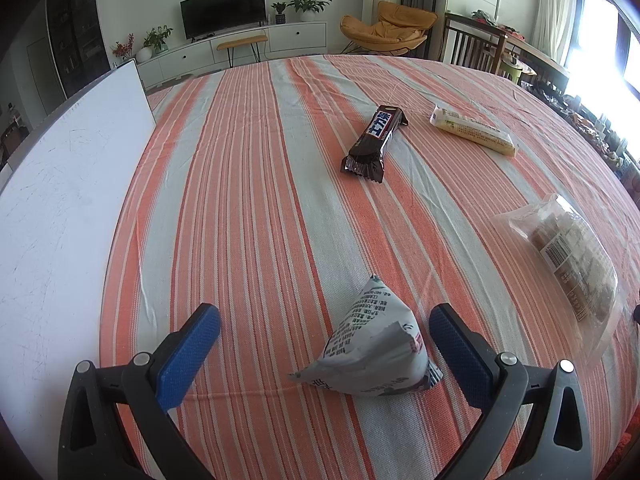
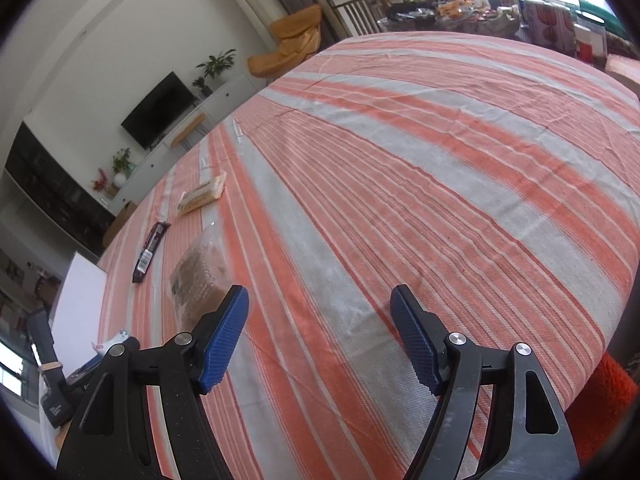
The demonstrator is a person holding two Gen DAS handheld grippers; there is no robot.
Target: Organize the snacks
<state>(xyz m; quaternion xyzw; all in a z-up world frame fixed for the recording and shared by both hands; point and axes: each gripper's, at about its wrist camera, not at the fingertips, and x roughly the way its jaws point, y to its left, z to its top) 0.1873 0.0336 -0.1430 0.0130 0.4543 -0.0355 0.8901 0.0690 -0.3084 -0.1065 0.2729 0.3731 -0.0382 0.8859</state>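
My left gripper (image 1: 325, 322) is open, its blue pads on either side of a grey-white triangular snack packet (image 1: 372, 354) that lies on the striped cloth, not touching it. Farther off lie a dark chocolate bar (image 1: 374, 142), a pale yellow wrapped bar (image 1: 472, 130) and a clear bag of brown biscuits (image 1: 572, 264). My right gripper (image 2: 320, 300) is open and empty over bare cloth. In its view the biscuit bag (image 2: 198, 276), the chocolate bar (image 2: 150, 250) and the yellow bar (image 2: 202, 194) lie to the left.
An orange and grey striped cloth (image 1: 260, 200) covers the table. A white board (image 1: 68, 168) lies along its left side. A cluttered side table (image 2: 480, 4) stands beyond the far edge. The left gripper's body (image 2: 52, 376) shows at lower left.
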